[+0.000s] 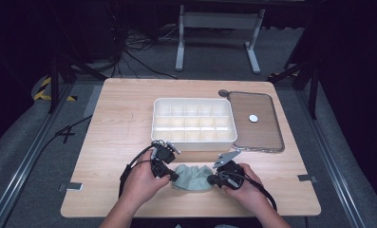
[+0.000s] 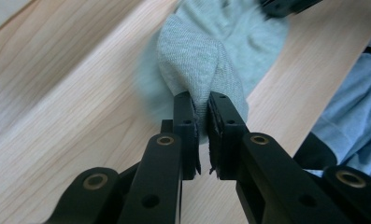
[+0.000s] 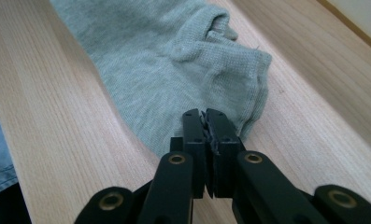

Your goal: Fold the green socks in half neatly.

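A pale grey-green sock (image 1: 192,176) lies crumpled on the wooden table near its front edge, between my two grippers. My left gripper (image 1: 174,176) is at the sock's left end; in the left gripper view the left gripper (image 2: 201,100) is shut on a raised fold of the sock (image 2: 206,42). My right gripper (image 1: 211,179) is at the sock's right end. In the right gripper view its jaws are pressed together, and the right gripper (image 3: 203,114) pinches the near hem of the sock (image 3: 164,51), which lies flat beyond.
A white box (image 1: 193,145) with several empty compartments stands just behind the sock. To its right lies a brown tray (image 1: 267,137) holding a small white disc (image 1: 253,118), with a dark round thing (image 1: 223,93) at its far corner. Bare table (image 1: 119,133) spreads to the left.
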`<state>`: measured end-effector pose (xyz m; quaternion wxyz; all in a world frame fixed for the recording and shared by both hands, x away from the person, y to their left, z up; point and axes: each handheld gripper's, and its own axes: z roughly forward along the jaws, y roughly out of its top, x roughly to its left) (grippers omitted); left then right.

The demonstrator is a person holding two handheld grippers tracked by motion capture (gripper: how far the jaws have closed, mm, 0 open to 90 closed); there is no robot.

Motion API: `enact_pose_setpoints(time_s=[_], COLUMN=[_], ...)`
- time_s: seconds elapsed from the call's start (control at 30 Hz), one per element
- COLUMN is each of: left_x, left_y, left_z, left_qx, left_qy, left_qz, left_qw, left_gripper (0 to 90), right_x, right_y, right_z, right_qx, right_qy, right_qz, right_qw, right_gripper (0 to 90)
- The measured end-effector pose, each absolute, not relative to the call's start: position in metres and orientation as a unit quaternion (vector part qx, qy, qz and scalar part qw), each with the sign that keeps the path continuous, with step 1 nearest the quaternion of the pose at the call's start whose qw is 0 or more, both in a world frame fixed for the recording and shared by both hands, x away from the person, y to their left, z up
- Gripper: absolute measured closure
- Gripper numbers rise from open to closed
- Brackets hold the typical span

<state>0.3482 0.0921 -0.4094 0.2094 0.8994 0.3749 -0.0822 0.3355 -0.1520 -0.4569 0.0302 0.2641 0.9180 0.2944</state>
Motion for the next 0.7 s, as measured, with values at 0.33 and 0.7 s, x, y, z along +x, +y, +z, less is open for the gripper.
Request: enact_pose_setpoints(time_s=[0.33,0.7], left_x=[0.35,0.358], left_y=[0.08,0.089], left_z=[-0.408,-0.429], left_qx=[0.907,0.899], left_qy=[0.358,0.412], left_qz=[-0.082,-0.053], left_qw=[0.207,0.135], left_gripper=[82.5,68.7], right_x=[0.331,0.331], right_y=[-0.147,-0.149], right_z=[-0.459,-0.46], right_qx=[0.256,0.254], right_qy=[0.917,0.915], right_qz=[0.306,0.312], right_qw=[0.019,0.017], right_gripper=[88.4,88.3])
